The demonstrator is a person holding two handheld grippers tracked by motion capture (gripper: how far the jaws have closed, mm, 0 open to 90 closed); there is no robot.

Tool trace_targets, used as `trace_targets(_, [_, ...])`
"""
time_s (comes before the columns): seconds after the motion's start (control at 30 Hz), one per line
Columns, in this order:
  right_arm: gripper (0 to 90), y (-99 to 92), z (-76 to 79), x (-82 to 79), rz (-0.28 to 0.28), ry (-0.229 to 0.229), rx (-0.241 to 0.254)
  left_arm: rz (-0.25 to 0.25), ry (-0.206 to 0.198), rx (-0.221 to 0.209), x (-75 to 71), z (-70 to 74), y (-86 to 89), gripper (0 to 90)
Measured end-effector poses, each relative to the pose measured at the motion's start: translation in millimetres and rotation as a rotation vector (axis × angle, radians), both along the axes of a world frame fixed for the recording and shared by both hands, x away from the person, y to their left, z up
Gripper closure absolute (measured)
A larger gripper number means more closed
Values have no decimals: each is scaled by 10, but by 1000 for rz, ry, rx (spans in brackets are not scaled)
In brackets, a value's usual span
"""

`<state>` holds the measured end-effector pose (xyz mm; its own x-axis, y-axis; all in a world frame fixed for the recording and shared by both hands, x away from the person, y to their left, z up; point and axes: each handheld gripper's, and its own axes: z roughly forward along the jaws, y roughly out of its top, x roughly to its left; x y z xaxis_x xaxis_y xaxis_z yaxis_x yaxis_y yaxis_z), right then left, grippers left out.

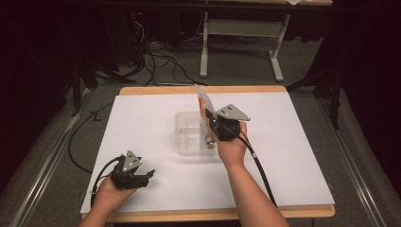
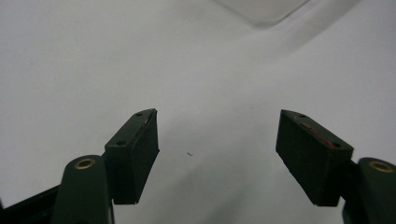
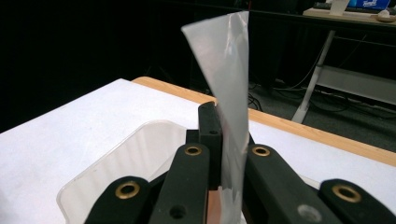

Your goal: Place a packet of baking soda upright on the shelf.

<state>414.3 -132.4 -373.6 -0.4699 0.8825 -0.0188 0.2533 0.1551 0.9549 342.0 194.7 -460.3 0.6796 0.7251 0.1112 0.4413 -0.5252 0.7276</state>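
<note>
My right gripper [image 1: 208,116] is shut on a thin silvery packet [image 1: 204,100] with an orange-red mark, holding it upright on edge over a clear plastic container [image 1: 185,137] at the middle of the table. In the right gripper view the packet [image 3: 228,65] sticks up from between the closed jaws of this gripper [image 3: 229,133], with the container [image 3: 116,161] below. My left gripper [image 1: 149,174] rests near the table's front left, open. In the left gripper view its jaws [image 2: 217,137] stand wide apart over bare white surface, and a corner of the container [image 2: 261,9] lies at the top edge.
A white sheet [image 1: 288,156] covers the wooden table, whose edge shows at front and back. Beyond the table the floor holds cables [image 1: 161,64] and the legs of another white table [image 1: 276,56]. A black cable [image 1: 260,170] trails from the right gripper.
</note>
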Motion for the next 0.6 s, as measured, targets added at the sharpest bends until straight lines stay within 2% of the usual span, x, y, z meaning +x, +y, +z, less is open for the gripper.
trace_targets(0.3, [900,-14,-65,-4,-8,24,7,1,-1,-2,-3,3,9,303])
trace_targets(0.6, [900,-8,-104,-29,0,22,16,2,-1,-3,0,7,14,303])
